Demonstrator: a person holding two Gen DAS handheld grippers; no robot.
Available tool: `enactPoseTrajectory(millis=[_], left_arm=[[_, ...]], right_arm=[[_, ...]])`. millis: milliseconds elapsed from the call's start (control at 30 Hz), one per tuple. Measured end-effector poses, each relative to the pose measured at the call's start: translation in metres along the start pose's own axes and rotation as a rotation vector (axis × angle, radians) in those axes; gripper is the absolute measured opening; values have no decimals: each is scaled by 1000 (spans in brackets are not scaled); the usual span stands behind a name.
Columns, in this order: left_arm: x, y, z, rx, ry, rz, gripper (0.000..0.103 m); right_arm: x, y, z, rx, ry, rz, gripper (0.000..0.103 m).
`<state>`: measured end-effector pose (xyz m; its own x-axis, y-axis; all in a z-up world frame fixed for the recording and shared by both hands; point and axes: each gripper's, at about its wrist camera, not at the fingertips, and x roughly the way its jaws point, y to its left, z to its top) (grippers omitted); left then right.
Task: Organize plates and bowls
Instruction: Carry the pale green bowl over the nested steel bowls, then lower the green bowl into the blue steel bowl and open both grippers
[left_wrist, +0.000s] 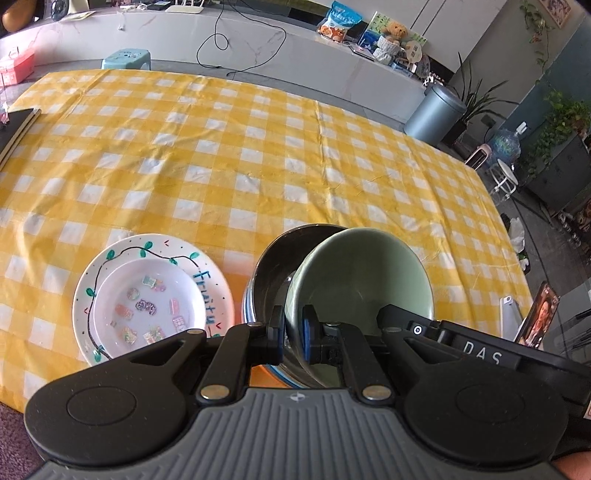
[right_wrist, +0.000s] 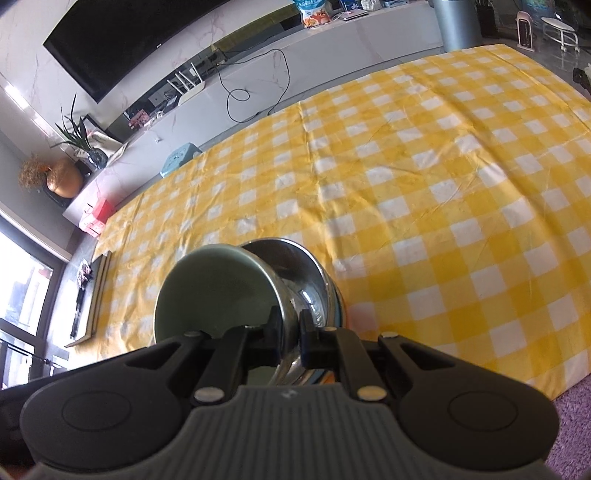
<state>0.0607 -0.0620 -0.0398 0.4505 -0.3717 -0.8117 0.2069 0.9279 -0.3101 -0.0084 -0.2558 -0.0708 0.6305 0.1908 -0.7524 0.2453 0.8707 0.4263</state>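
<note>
On the yellow-and-white checked tablecloth (left_wrist: 258, 155) that covers the table, two stacks sit near the front edge. To the left in the left wrist view is a white round plate painted with a black vine, green leaves and blue lettering (left_wrist: 212, 284), and resting inside it is a smaller white shallow dish with little coloured pictures on its bottom (left_wrist: 147, 306). Just beside that pair, to the right, stands a shiny stainless-steel bowl (left_wrist: 273, 258) with a blue band low on its outer wall, and a pale green ceramic bowl (left_wrist: 365, 273) sits tilted inside it, its near rim down in the steel bowl and its far rim raised above the steel rim. The left gripper (left_wrist: 293, 332) is clamped on the green bowl's rim — one black finger outside the wall, the blue-padded finger inside. In the right wrist view the right gripper (right_wrist: 289, 334) is pinched tight on the rim of the steel bowl (right_wrist: 314, 273), with the green bowl (right_wrist: 210, 284) leaning to its left; whether the green bowl's wall is also caught between those pads I cannot tell. Part of the right gripper's black body shows at the right edge of the left wrist view. Beyond the table stand a grey round bin (left_wrist: 436, 114) and a long white marble-look counter (left_wrist: 258, 40) with a black cable trailing over it.
</note>
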Motion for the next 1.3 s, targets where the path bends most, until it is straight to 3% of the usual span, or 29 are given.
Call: enactPoseTrajectory(millis=[367, 867, 1300], left_arm=[[9, -17, 0, 186, 31, 76, 12], [22, -29, 14, 374, 161, 61, 20], [24, -20, 28, 368, 223, -4, 21]], right_arm=[[15, 11, 2, -167, 21, -77, 6], [35, 24, 28, -383, 146, -114, 6], [42, 33, 30, -510, 171, -128, 6]])
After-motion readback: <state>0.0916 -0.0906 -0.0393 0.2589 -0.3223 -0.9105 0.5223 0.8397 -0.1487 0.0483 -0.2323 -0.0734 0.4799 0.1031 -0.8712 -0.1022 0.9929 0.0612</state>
